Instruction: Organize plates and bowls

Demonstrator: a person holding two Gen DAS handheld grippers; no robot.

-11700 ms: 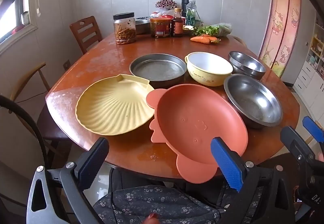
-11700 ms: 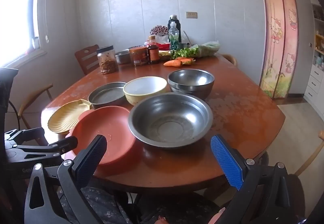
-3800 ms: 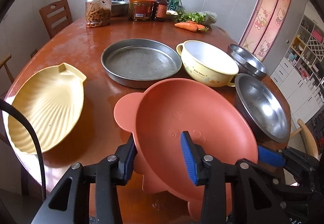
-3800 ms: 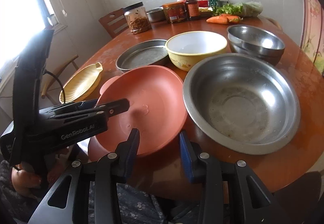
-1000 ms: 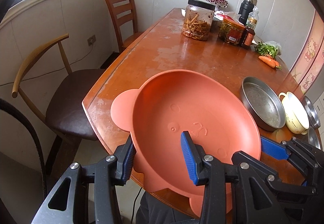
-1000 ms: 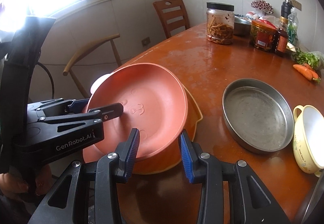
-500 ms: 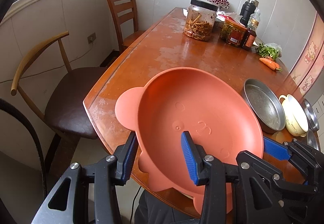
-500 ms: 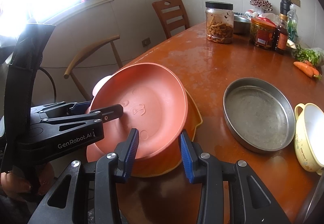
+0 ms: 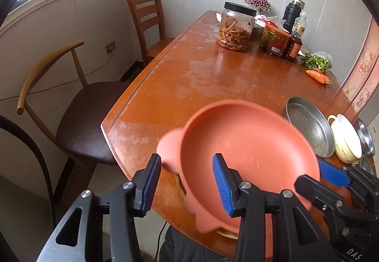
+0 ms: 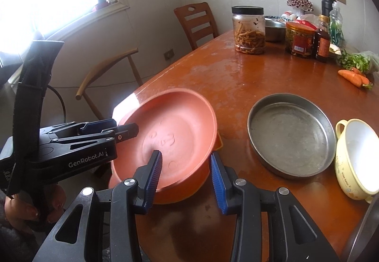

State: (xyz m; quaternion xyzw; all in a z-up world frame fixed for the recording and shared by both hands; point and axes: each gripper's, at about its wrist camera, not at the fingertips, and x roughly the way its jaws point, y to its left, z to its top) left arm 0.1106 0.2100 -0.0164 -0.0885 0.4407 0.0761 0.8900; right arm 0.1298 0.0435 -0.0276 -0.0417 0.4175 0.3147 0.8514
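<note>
The orange bear-shaped plate [image 9: 248, 150] [image 10: 175, 134] lies tilted on the yellow shell plate [image 9: 179, 187] [image 10: 219, 141] at the table's near left corner. The yellow plate is almost hidden beneath it. My left gripper [image 9: 186, 157] [image 10: 113, 127] is at the plate's left rim beside an ear. Its jaws are opening, the rim stands loosely between them, and the plate looks blurred. My right gripper [image 10: 185, 155] is shut on the plate's near right rim, one finger inside and one outside.
Right of the plates are a round metal pan [image 10: 291, 134], a yellow handled bowl [image 10: 357, 155] and a steel bowl [image 9: 366, 136]. Jars [image 10: 248, 30], bottles, greens and a carrot [image 10: 353, 77] line the far end. Two chairs [image 9: 78, 105] stand left of the table. A hand [image 10: 14, 210] holds the left gripper.
In the left wrist view the orange plate has slipped down and to the right between the left jaws and turned blurry. Seconds ago both grippers carried it over the yellow plate.
</note>
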